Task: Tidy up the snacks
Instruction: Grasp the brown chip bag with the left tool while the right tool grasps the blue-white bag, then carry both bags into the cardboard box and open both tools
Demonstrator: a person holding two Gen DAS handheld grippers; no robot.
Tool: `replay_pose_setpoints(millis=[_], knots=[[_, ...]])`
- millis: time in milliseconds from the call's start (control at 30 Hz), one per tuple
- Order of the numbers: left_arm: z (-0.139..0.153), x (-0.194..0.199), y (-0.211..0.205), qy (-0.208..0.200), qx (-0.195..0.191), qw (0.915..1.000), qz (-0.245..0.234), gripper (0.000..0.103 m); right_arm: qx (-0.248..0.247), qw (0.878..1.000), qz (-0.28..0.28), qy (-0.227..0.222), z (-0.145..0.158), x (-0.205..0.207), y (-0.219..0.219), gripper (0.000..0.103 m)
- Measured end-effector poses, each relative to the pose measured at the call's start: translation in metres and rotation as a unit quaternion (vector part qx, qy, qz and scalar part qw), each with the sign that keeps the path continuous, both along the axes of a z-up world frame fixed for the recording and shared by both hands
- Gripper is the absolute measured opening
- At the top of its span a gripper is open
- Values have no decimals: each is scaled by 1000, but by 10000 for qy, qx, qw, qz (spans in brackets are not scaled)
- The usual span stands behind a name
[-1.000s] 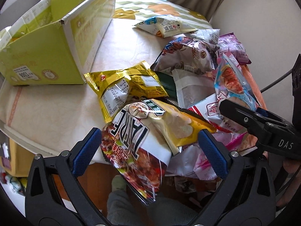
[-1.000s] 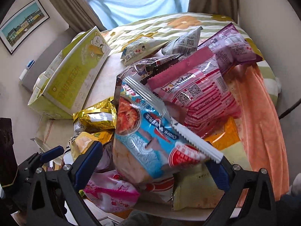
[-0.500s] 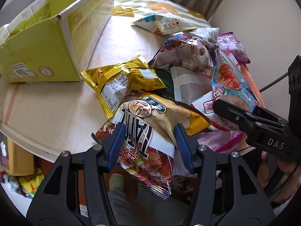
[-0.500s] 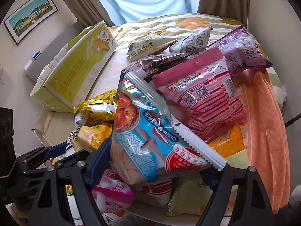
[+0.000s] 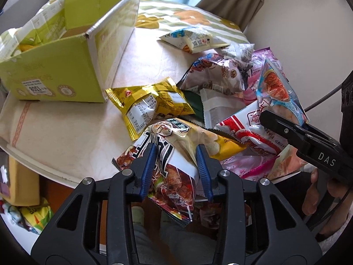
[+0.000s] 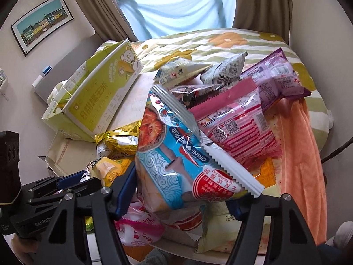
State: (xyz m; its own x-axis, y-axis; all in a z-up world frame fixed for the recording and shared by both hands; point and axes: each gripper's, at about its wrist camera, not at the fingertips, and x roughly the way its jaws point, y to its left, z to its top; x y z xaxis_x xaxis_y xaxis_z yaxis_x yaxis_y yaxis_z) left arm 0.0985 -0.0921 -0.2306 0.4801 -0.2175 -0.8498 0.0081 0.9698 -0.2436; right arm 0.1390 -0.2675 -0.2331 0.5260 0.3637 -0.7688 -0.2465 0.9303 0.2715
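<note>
Here the green carton [image 5: 55, 70] stands open at the left of the round table [image 5: 66, 137], well apart from the snack heap on the right. Just right of it, at the table's near edge, the left gripper [image 5: 176, 167] has just been closing and now pinches the dark chip bag [image 5: 172, 176], which hangs partly over the edge. Further right, the right gripper [image 6: 181, 194] has likewise been closing; its blue pads clasp the blue shrimp-cracker bag [image 6: 176, 154] atop the pile.

Both bags are puffy and slick, so each probably wants a straight lift clear of its neighbours before swinging left to the carton, lest the gold packet [image 5: 152, 108] be dragged along.

The tabletop is pale and bare near the carton; beyond lie a striped, flowered bedspread [image 6: 209, 44], curtains, a window and a framed picture [image 6: 42, 24].
</note>
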Motion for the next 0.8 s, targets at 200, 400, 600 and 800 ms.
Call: replay_pose_setpoints(millis=[200,400,600,800], knots=[[18,-4,1,-154,7,9999,24,33,51,9999,-57,-132,14,-3,-3,65],[52,-6,4,-451,-118,9988,119,32,84,9993,-54,-348,41,-5,-7,65],[101,0,12,-938,-139,9951,263,32,46,9985,-59,-534,76,0,-6,65],[138,20,43,-1388,-234,9894,359,31,-12,9976,-2,-687,107,17,16,65]])
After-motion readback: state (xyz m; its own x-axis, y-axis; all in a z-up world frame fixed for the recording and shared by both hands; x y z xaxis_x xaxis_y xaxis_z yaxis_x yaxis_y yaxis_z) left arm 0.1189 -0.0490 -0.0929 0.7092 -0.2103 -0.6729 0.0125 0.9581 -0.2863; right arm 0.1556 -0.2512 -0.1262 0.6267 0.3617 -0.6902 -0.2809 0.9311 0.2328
